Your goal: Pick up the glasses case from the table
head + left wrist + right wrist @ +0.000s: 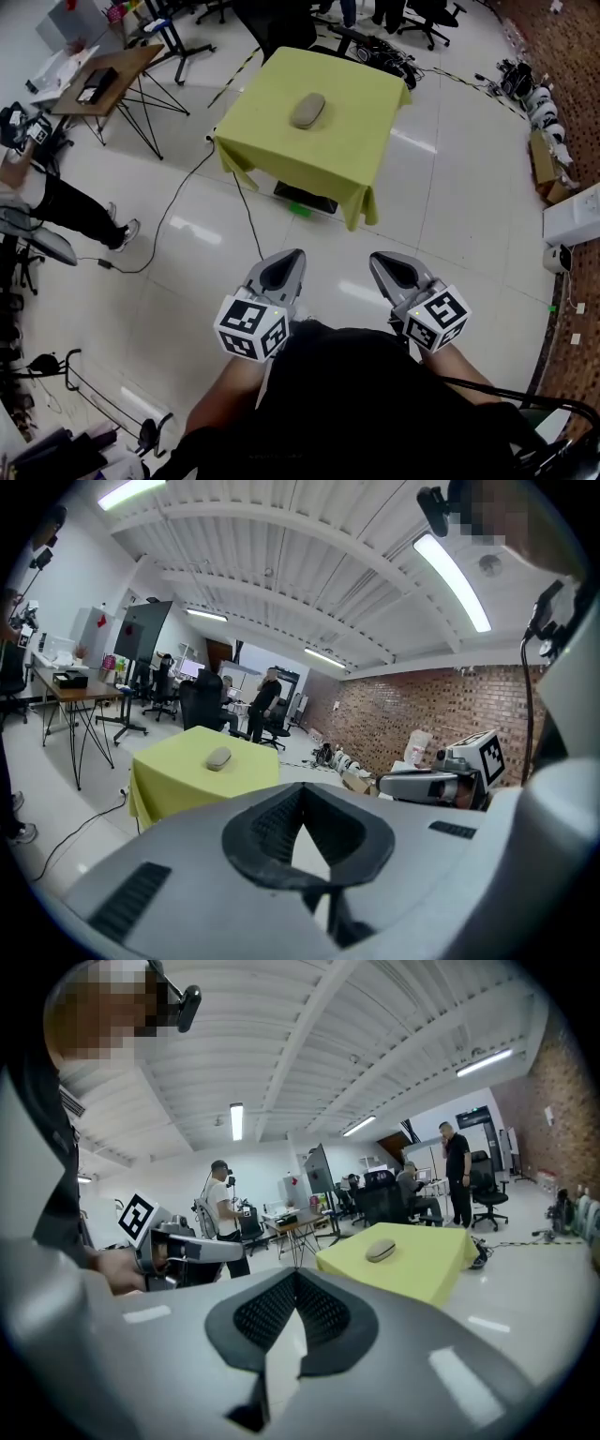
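Head view: case point(307, 110) beyond left tongs point(296, 253), right tongs point(374, 257).

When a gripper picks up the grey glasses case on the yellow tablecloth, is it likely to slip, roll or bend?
The glasses case looks like a smooth, rounded shell, so it is probably stiff but may slip in a grip. It lies on its broad side, so rolling seems unlikely. A push could drag or wrinkle the loose yellow tablecloth.
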Available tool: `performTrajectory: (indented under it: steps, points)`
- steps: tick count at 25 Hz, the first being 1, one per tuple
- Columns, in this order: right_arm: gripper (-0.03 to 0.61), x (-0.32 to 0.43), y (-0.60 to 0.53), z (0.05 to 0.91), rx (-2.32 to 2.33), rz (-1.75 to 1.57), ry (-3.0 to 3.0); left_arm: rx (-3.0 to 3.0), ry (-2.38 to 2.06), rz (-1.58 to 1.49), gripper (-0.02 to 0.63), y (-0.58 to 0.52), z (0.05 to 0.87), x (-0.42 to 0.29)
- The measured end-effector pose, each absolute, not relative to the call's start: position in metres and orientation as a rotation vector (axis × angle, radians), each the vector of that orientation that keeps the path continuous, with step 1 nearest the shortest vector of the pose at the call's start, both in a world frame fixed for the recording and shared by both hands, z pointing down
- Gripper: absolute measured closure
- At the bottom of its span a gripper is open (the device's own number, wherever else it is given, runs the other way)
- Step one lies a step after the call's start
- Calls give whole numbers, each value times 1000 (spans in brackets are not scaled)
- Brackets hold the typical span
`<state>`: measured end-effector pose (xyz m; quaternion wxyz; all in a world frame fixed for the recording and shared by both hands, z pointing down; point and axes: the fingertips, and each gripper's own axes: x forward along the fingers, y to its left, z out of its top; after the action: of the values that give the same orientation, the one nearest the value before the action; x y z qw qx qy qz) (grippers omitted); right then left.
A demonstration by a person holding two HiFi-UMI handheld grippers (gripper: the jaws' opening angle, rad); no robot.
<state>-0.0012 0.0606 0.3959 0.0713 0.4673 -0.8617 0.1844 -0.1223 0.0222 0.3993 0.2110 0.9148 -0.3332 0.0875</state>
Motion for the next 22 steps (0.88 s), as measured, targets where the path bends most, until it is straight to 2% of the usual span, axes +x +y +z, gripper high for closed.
performTrajectory:
  steps: [7, 22]
  points:
    - [575, -23, 23, 397, 1420, 543, -2573, 2544, -920, 261, 609, -21, 404, -149]
    - [575, -16, -69, 418, 1296, 631, -2632, 2464, -999, 307, 609, -85, 421, -141]
